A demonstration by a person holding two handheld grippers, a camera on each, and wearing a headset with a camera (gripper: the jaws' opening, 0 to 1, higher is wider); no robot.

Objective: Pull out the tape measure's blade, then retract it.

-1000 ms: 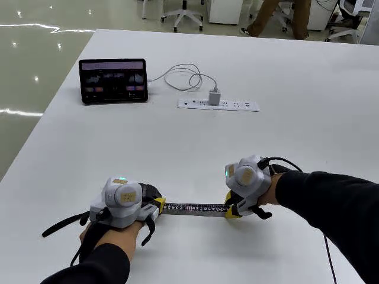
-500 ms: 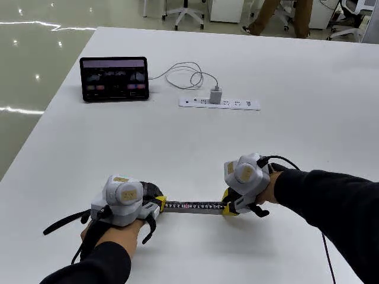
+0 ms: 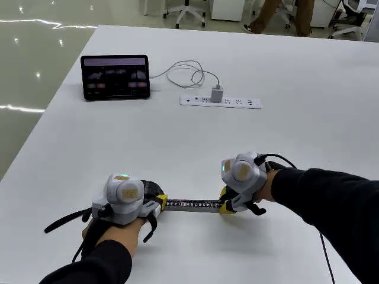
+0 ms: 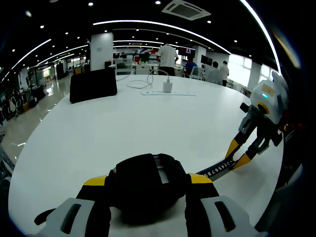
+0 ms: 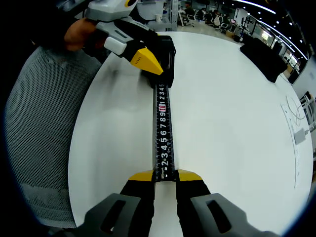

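A black tape measure case [image 4: 148, 185] lies on the white table, clamped between the yellow-tipped fingers of my left gripper [image 3: 155, 204]. Its blade [image 5: 163, 133] runs flat across the table [image 3: 195, 205] to my right gripper [image 3: 224, 207], which is shut on the blade's end [image 5: 164, 174]. In the right gripper view the case [image 5: 162, 54] sits at the far end of the blade with the left gripper around it. In the left gripper view the blade [image 4: 217, 171] leads off to the right gripper [image 4: 239, 153].
A dark tablet [image 3: 115, 76] stands at the far left of the table. A white power strip [image 3: 220, 102] with a charger and coiled cable [image 3: 188, 74] lies behind. People and office chairs are beyond the table's far edge.
The right gripper has moved left toward the left gripper, and the exposed blade between them is shorter.
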